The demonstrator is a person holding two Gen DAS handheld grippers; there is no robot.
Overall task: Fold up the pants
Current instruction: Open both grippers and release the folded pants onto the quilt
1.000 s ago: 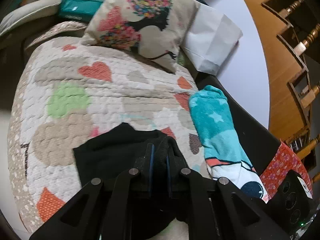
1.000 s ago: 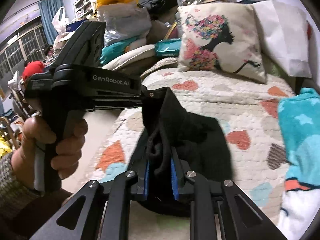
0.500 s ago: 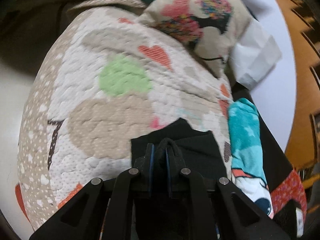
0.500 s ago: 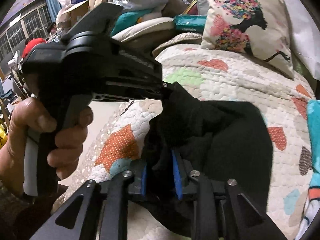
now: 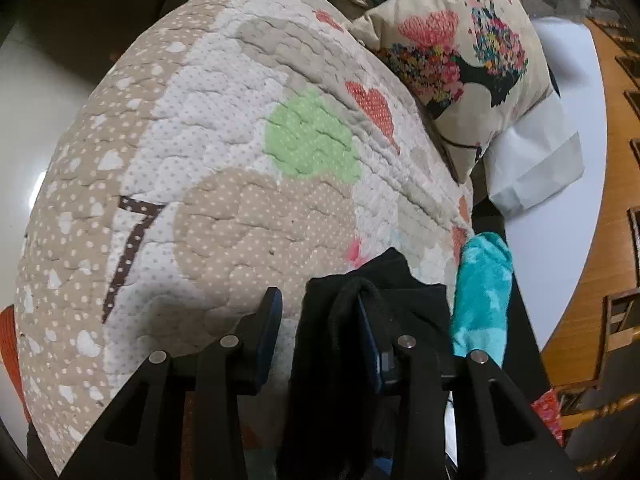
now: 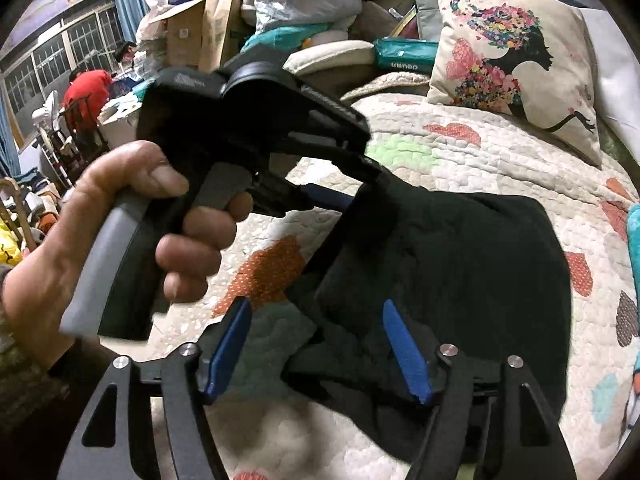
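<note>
Right wrist: hand (image 6: 120, 240), left gripper (image 6: 340, 196)

The soft black fabric pants (image 6: 472, 264) lie folded in a compact dark bundle, flat on the heart-patterned quilt (image 6: 500, 160).

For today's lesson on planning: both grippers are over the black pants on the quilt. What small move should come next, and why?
Probably lift both grippers clear. The right gripper and left gripper are opening, and the black pants lie folded on the quilt, cloth draped on one left finger.
</note>
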